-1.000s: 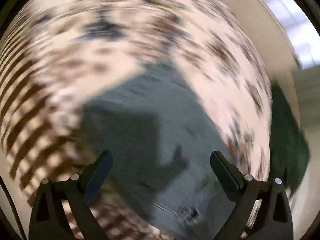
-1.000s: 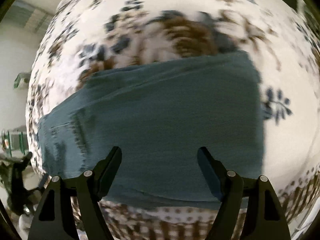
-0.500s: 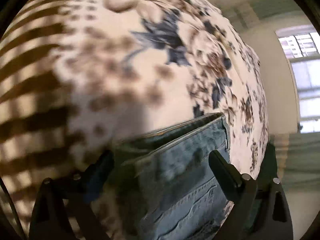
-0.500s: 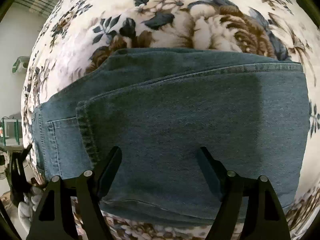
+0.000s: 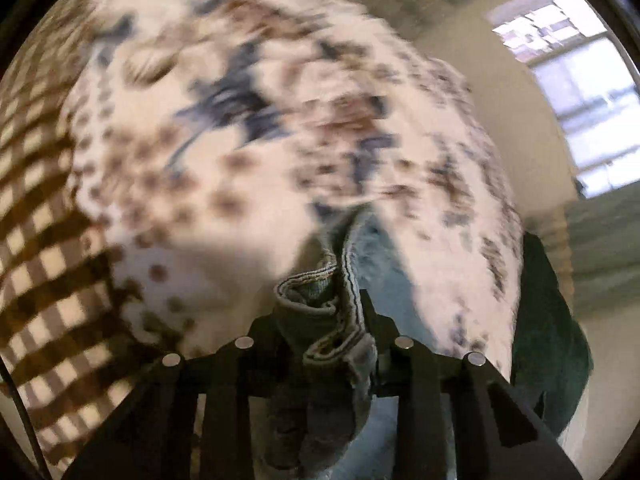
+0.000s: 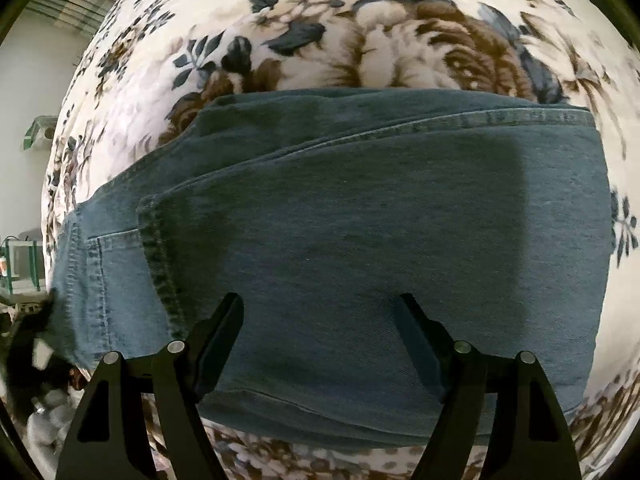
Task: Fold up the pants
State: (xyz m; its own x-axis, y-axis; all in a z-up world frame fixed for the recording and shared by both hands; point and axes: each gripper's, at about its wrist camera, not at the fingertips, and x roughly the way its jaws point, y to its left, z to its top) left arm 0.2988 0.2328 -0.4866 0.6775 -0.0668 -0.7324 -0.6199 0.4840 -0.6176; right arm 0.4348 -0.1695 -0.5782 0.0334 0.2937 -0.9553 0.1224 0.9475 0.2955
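So we've got the pants (image 6: 360, 248) lying across the floral blanket (image 6: 400, 40), long axis running left to right in the right wrist view, hem edge at the left and the fold at the right. Our left gripper (image 5: 320, 320) is closing on a bunched denim edge at the bottom centre of its frame, cloth wedged between the jaws. Our right gripper (image 6: 320, 336) hangs wide open just above the denim near the lower edge, nothing in it. Since the left already has the end, we'd guess the next fold carries that end along the long axis toward the right gripper's side.
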